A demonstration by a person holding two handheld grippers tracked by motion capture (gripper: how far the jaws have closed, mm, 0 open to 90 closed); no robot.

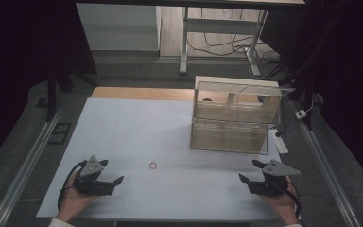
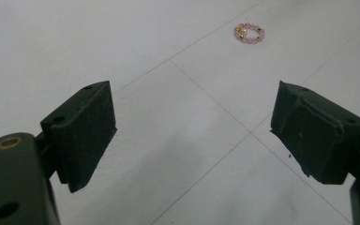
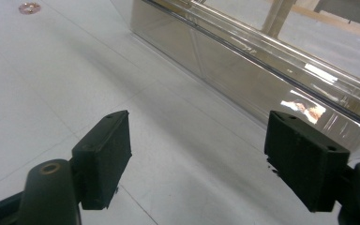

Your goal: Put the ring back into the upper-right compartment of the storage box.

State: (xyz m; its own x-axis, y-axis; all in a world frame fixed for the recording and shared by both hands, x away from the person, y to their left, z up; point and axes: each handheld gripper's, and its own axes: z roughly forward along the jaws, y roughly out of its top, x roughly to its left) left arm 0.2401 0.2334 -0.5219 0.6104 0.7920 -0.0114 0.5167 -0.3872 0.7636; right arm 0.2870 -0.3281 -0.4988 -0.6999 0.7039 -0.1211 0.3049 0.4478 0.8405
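Note:
A small pink bead ring (image 1: pixel 153 165) lies flat on the white table (image 1: pixel 137 127), about midway between the two hands. My left gripper (image 1: pixel 112 171) rests near the front left, open and empty, its jaws pointing right toward the ring. In the left gripper view the bead ring (image 2: pixel 249 33) lies ahead and a little right of the open left gripper (image 2: pixel 192 131). My right gripper (image 1: pixel 251 171) sits at the front right, open and empty, jaws pointing left. In the right gripper view the bead ring (image 3: pixel 29 7) is far off at the top left, beyond the right gripper (image 3: pixel 197 154).
A clear plastic drawer box (image 1: pixel 234 116) with two tiers stands at the back right of the table; its lower drawer front (image 3: pixel 243 61) is close ahead of the right jaws. A wooden strip (image 1: pixel 142 93) edges the table's far side. Desk legs and cables lie beyond.

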